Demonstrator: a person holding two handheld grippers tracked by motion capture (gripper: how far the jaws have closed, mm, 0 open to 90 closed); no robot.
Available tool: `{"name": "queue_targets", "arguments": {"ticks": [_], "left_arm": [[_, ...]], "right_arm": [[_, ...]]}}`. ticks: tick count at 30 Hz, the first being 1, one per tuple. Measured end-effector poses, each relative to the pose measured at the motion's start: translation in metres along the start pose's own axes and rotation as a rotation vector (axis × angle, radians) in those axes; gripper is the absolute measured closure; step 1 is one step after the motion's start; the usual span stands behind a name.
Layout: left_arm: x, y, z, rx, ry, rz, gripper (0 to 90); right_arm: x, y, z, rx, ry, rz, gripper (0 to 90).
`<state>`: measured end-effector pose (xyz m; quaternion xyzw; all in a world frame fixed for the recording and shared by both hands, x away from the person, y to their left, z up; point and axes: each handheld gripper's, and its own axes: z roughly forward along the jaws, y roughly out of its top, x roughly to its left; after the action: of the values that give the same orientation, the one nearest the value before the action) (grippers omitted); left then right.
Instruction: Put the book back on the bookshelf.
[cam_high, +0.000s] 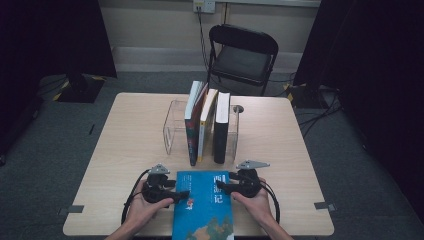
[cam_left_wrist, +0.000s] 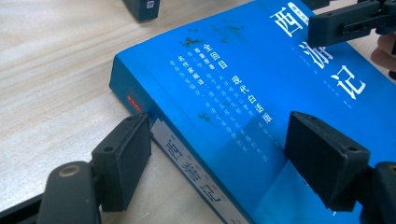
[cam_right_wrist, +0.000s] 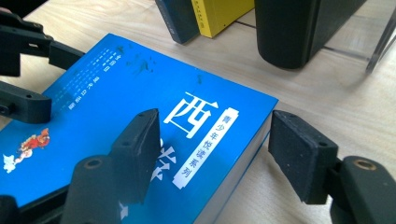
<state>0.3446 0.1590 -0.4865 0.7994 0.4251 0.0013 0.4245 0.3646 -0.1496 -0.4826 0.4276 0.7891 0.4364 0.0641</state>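
Blue book (cam_high: 205, 205) lies flat at the counter (cam_high: 125, 150) near edge, before the clear stand (cam_high: 172, 127) | left gripper (cam_high: 176, 194) jaws gape astride its spine edge, right gripper (cam_high: 223, 188) jaws gape astride the opposite edge, neither pressing (nothing held) | seat both pads squarely on the edges before you lift, keeping the book level.

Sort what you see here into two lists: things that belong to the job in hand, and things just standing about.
In the job:
- blue book, lying flat on the table
- left gripper, jaws open, astride the book's spine edge
- right gripper, jaws open, astride the opposite edge

Standing about:
- three upright books
- clear book stand
- black folding chair
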Motion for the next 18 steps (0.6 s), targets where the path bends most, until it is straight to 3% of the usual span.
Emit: {"name": "queue_targets", "arguments": {"ticks": [2, 6, 18], "left_arm": [[0.0013, 0.0, 0.0, 0.003, -0.003, 0.002, 22.7], [0.0041, -0.001, 0.0019, 0.003, -0.009, -0.038, 17.6], [-0.0021, 0.0005, -0.0009, 0.022, 0.002, 0.011, 20.0]], "right_arm": [[-0.0009, -0.0002, 0.0005, -0.001, 0.006, 0.006, 34.4], [-0.0025, -0.0015, 0.0023, -0.003, 0.022, 0.036, 33.5], [-0.005, -0.0053, 0.0046, -0.014, 0.045, 0.074, 28.8]]}}
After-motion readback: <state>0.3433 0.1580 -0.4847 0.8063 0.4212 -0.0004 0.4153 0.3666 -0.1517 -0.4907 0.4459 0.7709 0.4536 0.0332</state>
